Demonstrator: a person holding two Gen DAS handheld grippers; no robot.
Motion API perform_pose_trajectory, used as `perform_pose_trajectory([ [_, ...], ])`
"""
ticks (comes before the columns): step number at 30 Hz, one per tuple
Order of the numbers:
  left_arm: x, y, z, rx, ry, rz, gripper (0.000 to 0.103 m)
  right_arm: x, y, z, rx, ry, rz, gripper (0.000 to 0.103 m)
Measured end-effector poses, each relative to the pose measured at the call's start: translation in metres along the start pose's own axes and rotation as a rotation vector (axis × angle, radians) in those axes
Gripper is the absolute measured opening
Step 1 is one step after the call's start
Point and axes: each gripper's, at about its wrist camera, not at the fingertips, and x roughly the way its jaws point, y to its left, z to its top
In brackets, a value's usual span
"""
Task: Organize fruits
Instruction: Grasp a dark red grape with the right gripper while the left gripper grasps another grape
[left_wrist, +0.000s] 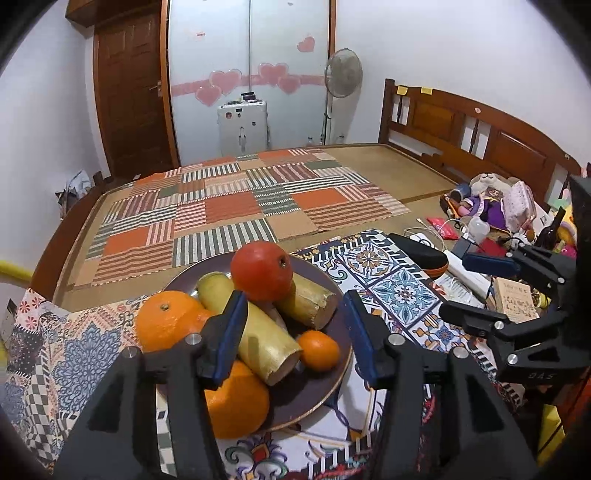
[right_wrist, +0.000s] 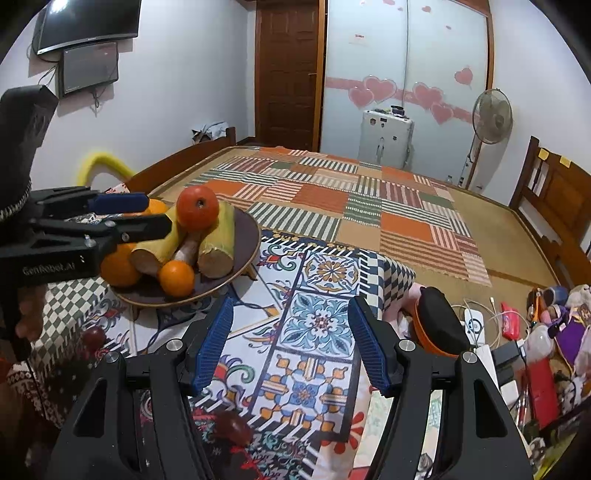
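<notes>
A dark brown plate (left_wrist: 332, 369) on a patterned cloth holds a red-orange fruit (left_wrist: 263, 270), three oranges (left_wrist: 166, 317), and yellow sugarcane pieces (left_wrist: 266, 339). My left gripper (left_wrist: 293, 314) is open and empty, hovering over the plate's near side. The plate (right_wrist: 243, 254) also shows in the right wrist view, with the left gripper (right_wrist: 144, 214) beside it. My right gripper (right_wrist: 290, 314) is open and empty above the cloth, right of the plate. Two small dark red fruits (right_wrist: 94, 336) (right_wrist: 234, 424) lie on the cloth near it.
The patterned cloth (right_wrist: 317, 325) lies on a bed with a striped patchwork mat (left_wrist: 236, 206). A black-and-orange case (right_wrist: 437, 325), cables, a power strip and toys (left_wrist: 491, 206) crowd the right side by the wooden headboard (left_wrist: 480, 133).
</notes>
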Motion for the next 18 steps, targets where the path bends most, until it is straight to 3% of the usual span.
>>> perform_pose_trajectory([
  [10, -0.051, 0.010, -0.036, -0.002, 0.008, 0.024, 0.053, -0.021, 0.017, -0.021, 0.011, 0.006, 0.037, 0.061],
  [18, -0.056, 0.018, -0.080, -0.045, 0.076, 0.000, 0.054, -0.025, 0.031, -0.047, 0.021, 0.046, 0.024, 0.061],
])
